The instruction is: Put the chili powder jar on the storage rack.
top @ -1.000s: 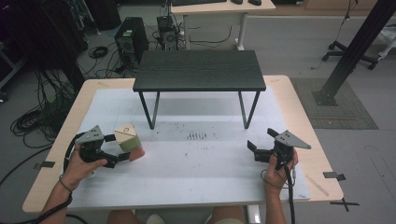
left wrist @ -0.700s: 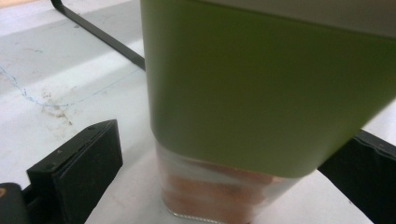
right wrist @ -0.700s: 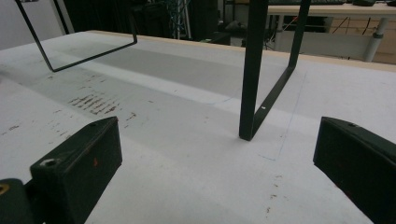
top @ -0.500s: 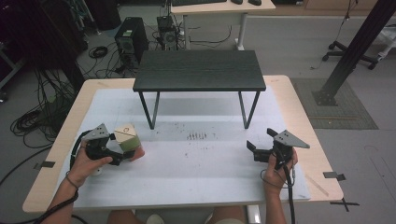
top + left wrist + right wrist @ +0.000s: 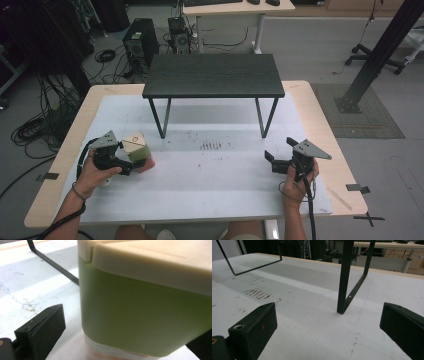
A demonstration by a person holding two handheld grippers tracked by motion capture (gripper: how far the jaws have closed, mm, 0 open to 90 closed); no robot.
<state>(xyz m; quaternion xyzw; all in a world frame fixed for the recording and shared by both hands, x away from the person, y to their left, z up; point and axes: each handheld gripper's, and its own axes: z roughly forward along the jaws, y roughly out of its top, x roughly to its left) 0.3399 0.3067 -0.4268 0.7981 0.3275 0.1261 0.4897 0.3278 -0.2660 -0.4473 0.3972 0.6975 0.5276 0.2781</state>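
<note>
The table (image 5: 210,195) takes up the lower half of the high view, with a black stand (image 5: 213,75) straddling its upper middle, leaving room beneath for things to pass. At lower left sits the green box with a cream lid (image 5: 136,148), upright on the table. The left gripper (image 5: 131,161) has its jaws spread wide around the box's base, seemingly lining up a grasp, not clamped. At lower right, the right gripper (image 5: 274,159) waits wide open, holding nothing.

We are counting one green box (image 5: 136,148), one black stand (image 5: 213,75) and two grippers: left gripper (image 5: 131,161) and right gripper (image 5: 272,156).
</note>
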